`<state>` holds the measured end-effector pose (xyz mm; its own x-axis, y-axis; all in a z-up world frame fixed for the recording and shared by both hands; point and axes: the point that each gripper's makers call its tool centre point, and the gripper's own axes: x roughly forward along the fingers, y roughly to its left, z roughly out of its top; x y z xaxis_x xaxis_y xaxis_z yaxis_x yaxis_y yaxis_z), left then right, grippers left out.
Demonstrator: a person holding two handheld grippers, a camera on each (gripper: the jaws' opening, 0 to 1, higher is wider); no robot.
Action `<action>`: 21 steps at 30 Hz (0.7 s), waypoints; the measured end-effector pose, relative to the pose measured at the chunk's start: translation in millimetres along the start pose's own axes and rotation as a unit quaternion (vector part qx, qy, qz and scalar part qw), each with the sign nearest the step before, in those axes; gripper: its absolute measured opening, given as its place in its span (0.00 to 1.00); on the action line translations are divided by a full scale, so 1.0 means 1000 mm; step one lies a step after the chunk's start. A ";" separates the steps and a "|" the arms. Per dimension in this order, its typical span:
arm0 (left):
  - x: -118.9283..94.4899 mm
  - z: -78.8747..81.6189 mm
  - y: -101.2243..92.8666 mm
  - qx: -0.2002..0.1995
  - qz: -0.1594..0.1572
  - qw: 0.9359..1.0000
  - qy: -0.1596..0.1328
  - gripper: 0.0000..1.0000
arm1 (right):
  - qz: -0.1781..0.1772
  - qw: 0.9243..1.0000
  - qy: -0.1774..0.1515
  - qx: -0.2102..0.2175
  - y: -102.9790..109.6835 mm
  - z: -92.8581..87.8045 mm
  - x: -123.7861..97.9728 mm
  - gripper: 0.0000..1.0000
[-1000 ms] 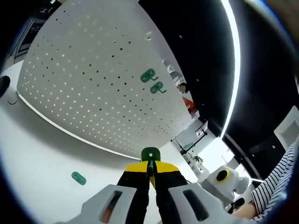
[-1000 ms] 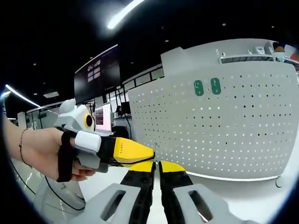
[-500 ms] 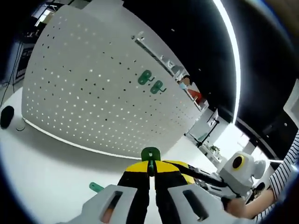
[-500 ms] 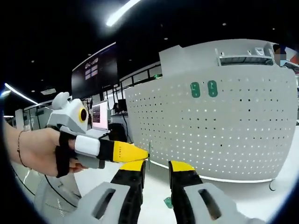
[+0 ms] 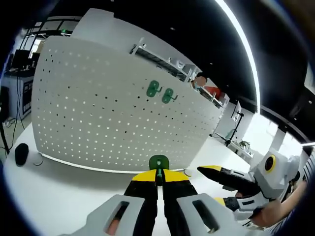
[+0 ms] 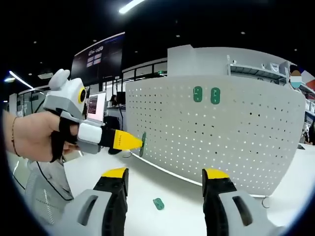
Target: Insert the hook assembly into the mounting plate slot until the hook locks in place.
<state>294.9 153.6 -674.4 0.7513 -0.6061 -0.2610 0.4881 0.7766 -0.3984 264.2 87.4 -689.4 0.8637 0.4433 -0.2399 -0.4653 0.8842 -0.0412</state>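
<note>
L gripper (image 5: 158, 183) pinching hook (image 5: 158, 162); R gripper (image 6: 166, 178) spread, holding nothing. Board (image 5: 98, 113) well off; hook's tilt probably unclear, so peg could miss slot. Spare hook (image 6: 158, 203) on table.

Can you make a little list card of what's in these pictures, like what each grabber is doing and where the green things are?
left gripper: shut on a green hook
right gripper: open, holding nothing
pegboard: white, standing upright on the table
hooks on pegboard: two green ones, side by side near the top
loose green piece: lying on the white table, in front of the pegboard
hand: holds the left gripper
</note>
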 end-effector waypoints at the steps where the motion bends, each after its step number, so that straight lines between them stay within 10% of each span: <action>1: 0.000 0.001 0.001 0.005 0.003 1.000 -0.002 0.01 | -0.004 1.000 0.003 -0.005 -0.002 -0.002 -0.002 0.63; 21: -0.007 0.043 0.019 0.100 0.090 0.988 -0.077 0.01 | -0.051 0.994 0.090 -0.017 -0.036 -0.076 -0.051 0.83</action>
<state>318.0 180.0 -642.2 0.8852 -0.4332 -0.1693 0.4064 0.8974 -0.1716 221.8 21.9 -749.7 0.8596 0.3146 -0.4025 -0.3854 0.9165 -0.1068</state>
